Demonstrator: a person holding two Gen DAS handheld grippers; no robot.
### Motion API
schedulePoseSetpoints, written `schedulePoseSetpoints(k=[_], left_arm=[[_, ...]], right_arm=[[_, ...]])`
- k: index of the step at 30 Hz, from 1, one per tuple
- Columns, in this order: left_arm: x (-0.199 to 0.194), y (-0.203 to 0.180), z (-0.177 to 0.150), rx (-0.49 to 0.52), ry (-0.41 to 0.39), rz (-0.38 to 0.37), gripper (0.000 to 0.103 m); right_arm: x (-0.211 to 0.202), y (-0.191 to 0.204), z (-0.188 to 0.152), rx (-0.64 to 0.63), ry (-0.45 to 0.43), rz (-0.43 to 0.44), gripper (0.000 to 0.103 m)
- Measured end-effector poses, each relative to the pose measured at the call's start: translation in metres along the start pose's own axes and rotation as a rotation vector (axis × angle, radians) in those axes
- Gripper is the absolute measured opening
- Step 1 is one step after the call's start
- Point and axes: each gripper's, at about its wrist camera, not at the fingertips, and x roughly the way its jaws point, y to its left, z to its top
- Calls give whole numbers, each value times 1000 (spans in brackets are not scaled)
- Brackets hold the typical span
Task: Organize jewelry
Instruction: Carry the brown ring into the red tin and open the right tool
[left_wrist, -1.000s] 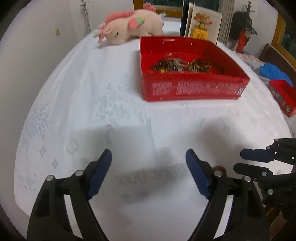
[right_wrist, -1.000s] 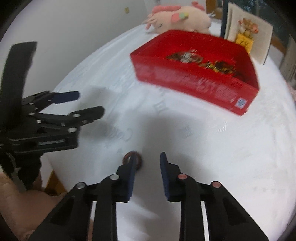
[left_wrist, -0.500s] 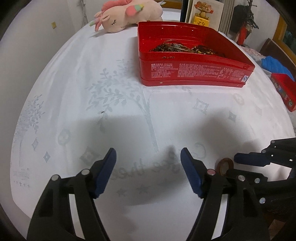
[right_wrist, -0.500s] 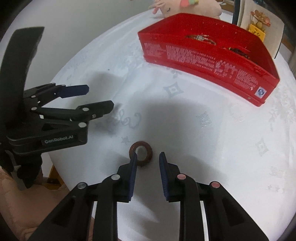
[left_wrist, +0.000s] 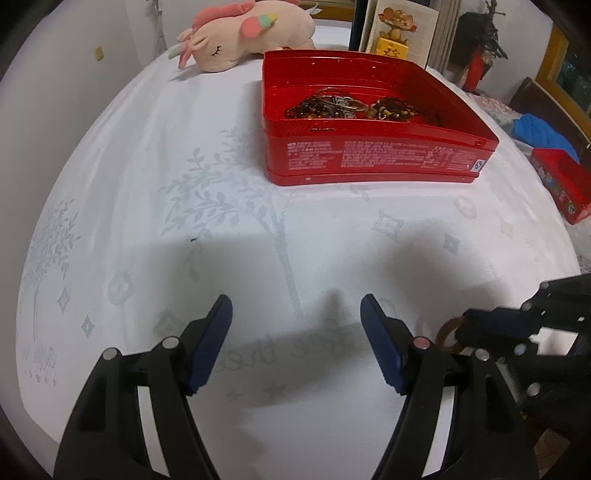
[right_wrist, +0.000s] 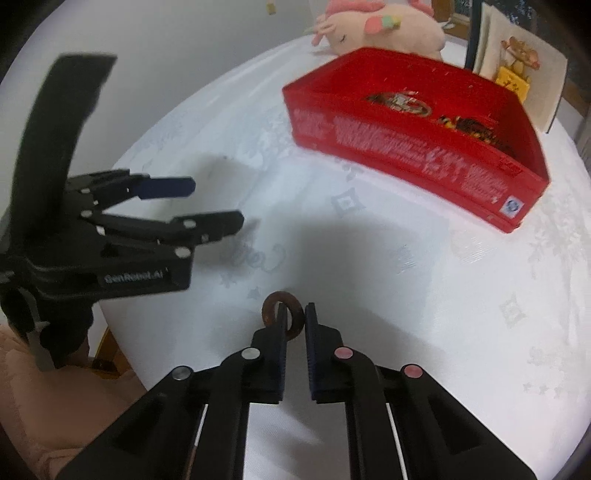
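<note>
A brown ring (right_wrist: 271, 301) stands between the pads of my right gripper (right_wrist: 296, 310), low over the white tablecloth near its front edge. The jaws are closing tight, and the pads pinch the ring's right rim. In the left wrist view the ring (left_wrist: 448, 334) shows at the right gripper's tip (left_wrist: 469, 328). My left gripper (left_wrist: 295, 301) hovers open over bare cloth with nothing between its fingers, to the left of the right one (right_wrist: 212, 205). The open red tin (left_wrist: 369, 158) farther back holds a tangle of jewelry (left_wrist: 351, 107).
A pink plush unicorn (left_wrist: 243, 33) and an upright picture card (left_wrist: 399, 33) stand behind the tin. A second red box (left_wrist: 561, 181) and blue cloth (left_wrist: 543, 133) lie off to the right. The round table's edge runs just below both grippers.
The right gripper's jaws have come together on the brown ring, which lay flat on the cloth before and now stands up between the pads. The left gripper has stayed put.
</note>
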Motion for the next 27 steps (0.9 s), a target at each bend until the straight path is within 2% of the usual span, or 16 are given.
schedulePoseSetpoints(k=[11,16,20,24,27], left_arm=[[-6,-6,9,11,-25,-20,71],[-34,-9,33,15,-114,-23,71],[-54,-12,66,7,-196,-25,71],[-47,-16,107,4,-217,-31,71],[-26,-18,131,1,-189,-33,71]], right_arm=[[-25,-27,18,49,-103,-6,9],[-56,-40,45,60,-201,-13,9],[-69,-65,83,102,-268,-67,9],[-51,-95,111,148,-234,-131,9],[-25,-114,126,182,-179,-121,9]])
